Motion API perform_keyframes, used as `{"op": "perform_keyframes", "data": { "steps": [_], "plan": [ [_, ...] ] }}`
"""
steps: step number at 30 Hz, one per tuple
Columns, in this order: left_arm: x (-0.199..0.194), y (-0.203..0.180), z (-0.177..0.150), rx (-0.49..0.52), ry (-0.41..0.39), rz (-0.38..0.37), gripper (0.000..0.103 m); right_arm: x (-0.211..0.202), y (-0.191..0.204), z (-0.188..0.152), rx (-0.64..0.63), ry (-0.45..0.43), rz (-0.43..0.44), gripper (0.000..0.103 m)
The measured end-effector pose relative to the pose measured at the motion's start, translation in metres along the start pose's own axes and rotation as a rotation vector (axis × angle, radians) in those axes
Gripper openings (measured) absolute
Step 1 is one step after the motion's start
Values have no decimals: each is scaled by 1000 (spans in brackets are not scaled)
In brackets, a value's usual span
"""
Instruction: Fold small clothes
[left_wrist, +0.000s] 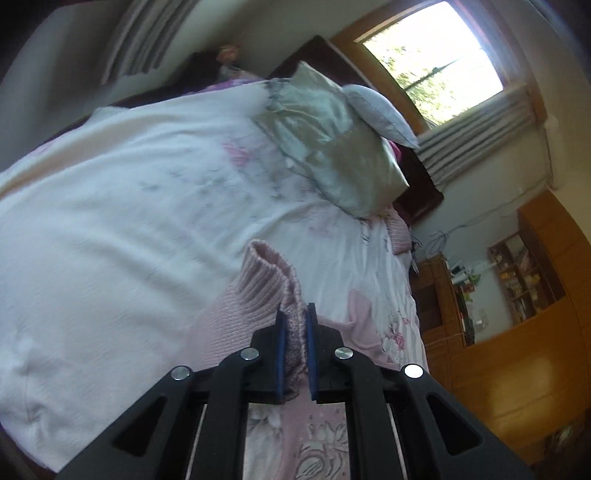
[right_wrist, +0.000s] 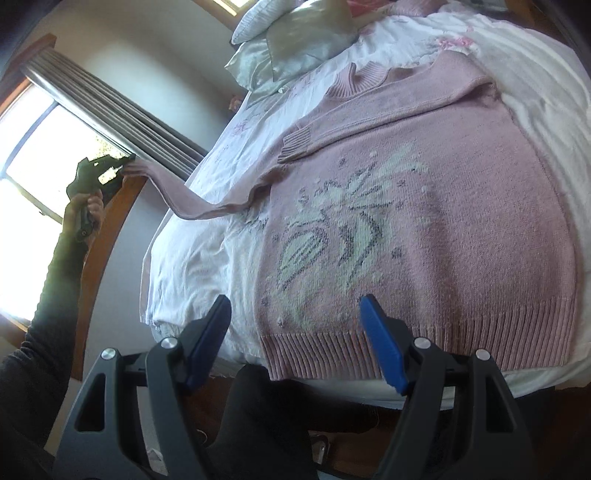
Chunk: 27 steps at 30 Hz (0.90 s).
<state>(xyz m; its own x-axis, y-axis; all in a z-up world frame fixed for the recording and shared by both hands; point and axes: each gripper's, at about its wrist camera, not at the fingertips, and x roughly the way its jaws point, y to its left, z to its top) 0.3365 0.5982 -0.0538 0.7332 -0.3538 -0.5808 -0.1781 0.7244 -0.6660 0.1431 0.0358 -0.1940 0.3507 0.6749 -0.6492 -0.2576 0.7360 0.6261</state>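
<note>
A pink knitted sweater (right_wrist: 424, 221) with a pale flower pattern lies flat on the bed, its ribbed hem toward me. One sleeve is folded across the chest. The other sleeve (right_wrist: 207, 206) stretches off the bed's left side, lifted in the air. My left gripper (left_wrist: 294, 315) is shut on that sleeve's ribbed cuff (left_wrist: 266, 266); in the right wrist view the left gripper (right_wrist: 123, 166) shows at the far left, held by a hand. My right gripper (right_wrist: 295, 314) hangs open just above the hem, with nothing between its fingers.
White floral bedding (right_wrist: 192, 258) covers the bed. Satin pillows (right_wrist: 295, 44) are piled at the head. A window with grey curtains (right_wrist: 110, 110) is on the left wall. Wooden cabinets and shelves (left_wrist: 517, 314) stand beside the bed. A dark sleeve (right_wrist: 40, 332) reaches in at lower left.
</note>
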Motion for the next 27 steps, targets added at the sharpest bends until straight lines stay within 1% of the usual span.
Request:
{"op": "perform_keyframes", "data": {
  "steps": [2,4,6,8,12,15,17,18,20,21,22,24,27],
  "plan": [
    [39,-52,2,85,43,-17,9,-1,-9,9,22,-11,-5,72],
    [84,-97,-5,159,95,-29,9,-5,-22,16,45,-29,-10,72],
    [130,-133,-18,214,152,-40,9,-9,-35,23,67,-38,-18,72],
    [173,-159,-39,254,213,-43,9,-14,-49,29,91,-50,-28,72],
    [256,-190,-87,311,340,-26,9,-23,-77,38,136,-67,-45,73],
    [312,-199,-126,340,434,-1,9,-25,-96,45,156,-67,-60,74],
    [344,-198,-151,350,510,8,10,-23,-106,52,155,-59,-73,74],
    [354,-195,-162,352,534,12,12,-22,-111,57,154,-53,-75,74],
    [366,-186,-174,335,556,-1,22,-16,-122,70,159,-39,-68,75],
    [367,-179,-175,321,548,-9,39,-12,-126,78,161,-29,-64,76],
    [361,-172,-174,303,524,-16,54,-8,-131,88,161,-20,-56,76],
    [341,-151,-169,250,472,-56,65,2,-139,112,169,1,-22,77],
    [293,-106,-167,167,416,-105,66,29,-155,163,226,44,108,76]
  ]
}}
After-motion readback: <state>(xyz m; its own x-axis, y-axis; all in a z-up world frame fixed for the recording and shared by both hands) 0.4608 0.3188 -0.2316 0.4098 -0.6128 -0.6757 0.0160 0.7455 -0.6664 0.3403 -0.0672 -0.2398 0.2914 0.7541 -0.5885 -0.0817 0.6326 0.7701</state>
